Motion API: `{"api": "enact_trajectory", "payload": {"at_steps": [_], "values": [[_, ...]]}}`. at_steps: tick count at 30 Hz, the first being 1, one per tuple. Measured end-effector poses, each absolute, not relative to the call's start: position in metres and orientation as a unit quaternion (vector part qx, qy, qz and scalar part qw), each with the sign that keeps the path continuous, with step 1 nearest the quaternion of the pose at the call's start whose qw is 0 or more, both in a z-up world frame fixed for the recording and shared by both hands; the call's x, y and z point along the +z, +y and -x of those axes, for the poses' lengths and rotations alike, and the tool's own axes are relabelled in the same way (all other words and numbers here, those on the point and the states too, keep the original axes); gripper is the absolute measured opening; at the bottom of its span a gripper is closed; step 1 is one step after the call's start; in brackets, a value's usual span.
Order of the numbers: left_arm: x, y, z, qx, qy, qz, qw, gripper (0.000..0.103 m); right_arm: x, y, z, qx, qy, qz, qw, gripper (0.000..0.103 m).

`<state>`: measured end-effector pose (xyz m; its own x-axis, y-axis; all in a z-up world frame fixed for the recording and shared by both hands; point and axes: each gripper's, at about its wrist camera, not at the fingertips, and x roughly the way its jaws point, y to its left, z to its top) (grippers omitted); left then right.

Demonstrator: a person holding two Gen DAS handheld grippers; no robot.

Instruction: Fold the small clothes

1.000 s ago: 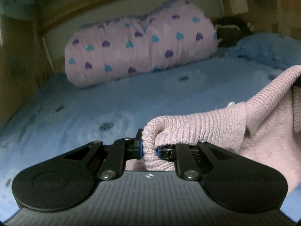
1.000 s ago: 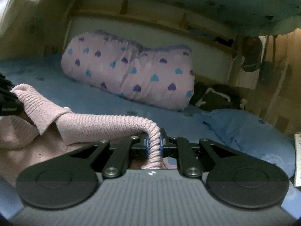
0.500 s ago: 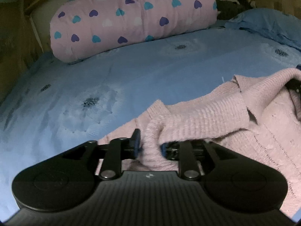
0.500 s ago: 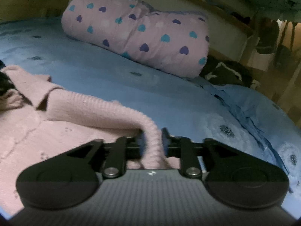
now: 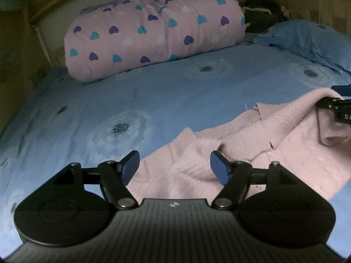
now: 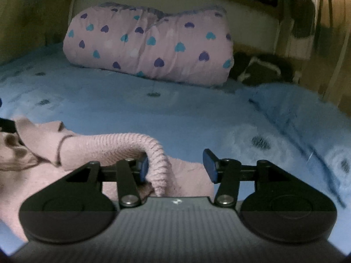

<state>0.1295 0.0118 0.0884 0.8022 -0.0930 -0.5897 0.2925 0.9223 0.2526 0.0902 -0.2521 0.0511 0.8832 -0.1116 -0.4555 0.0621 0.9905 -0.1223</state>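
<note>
A small pink knitted sweater (image 5: 274, 157) lies on the blue bed sheet (image 5: 109, 109). My left gripper (image 5: 174, 167) is open just above the sweater's near left edge, holding nothing. My right gripper (image 6: 176, 167) is open too; the ribbed pink hem (image 6: 131, 144) still drapes over its left fingertip (image 6: 143, 168), loose between the jaws. The sweater (image 6: 26, 164) spreads to the left in the right wrist view. Part of the right gripper shows at the right edge of the left wrist view (image 5: 339, 109), with pink knit over it.
A rolled pink quilt with blue and purple hearts (image 5: 153, 35) (image 6: 149, 46) lies across the head of the bed. A dark bundle (image 6: 261, 69) and a blue pillow (image 5: 307, 37) lie to its right. A wooden wall runs along the left (image 5: 13, 65).
Both grippers lowered the sweater edge onto the bed and opened. The left has let go of the knit; the hem now only hangs over the right gripper's left finger.
</note>
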Motion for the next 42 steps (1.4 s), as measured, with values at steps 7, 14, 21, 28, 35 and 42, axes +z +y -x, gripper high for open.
{"api": "enact_trajectory", "payload": {"at_steps": [7, 14, 21, 28, 35, 42], "values": [[0.083, 0.021, -0.096, -0.09, 0.312, -0.204, 0.924, 0.076, 0.052, -0.257, -0.089, -0.038, 0.264, 0.043, 0.963, 0.052], [0.067, -0.009, -0.069, -0.13, 0.292, -0.289, 0.903, 0.076, 0.058, -0.255, -0.085, -0.036, 0.264, 0.086, 0.96, 0.052], [0.035, -0.025, -0.093, -0.108, 0.293, -0.313, 0.897, 0.076, 0.064, -0.266, -0.074, -0.017, 0.275, 0.08, 0.958, 0.052], [0.019, -0.027, -0.12, -0.061, 0.268, -0.329, 0.903, 0.033, 0.051, -0.25, -0.075, -0.013, 0.301, 0.126, 0.945, 0.052], [0.025, 0.015, -0.169, 0.023, 0.276, -0.261, 0.925, 0.034, 0.048, -0.25, -0.078, -0.044, 0.299, 0.142, 0.943, 0.052], [0.045, 0.061, -0.186, 0.085, 0.291, -0.198, 0.932, 0.035, 0.049, -0.264, -0.084, -0.096, 0.288, 0.12, 0.945, 0.052]]}}
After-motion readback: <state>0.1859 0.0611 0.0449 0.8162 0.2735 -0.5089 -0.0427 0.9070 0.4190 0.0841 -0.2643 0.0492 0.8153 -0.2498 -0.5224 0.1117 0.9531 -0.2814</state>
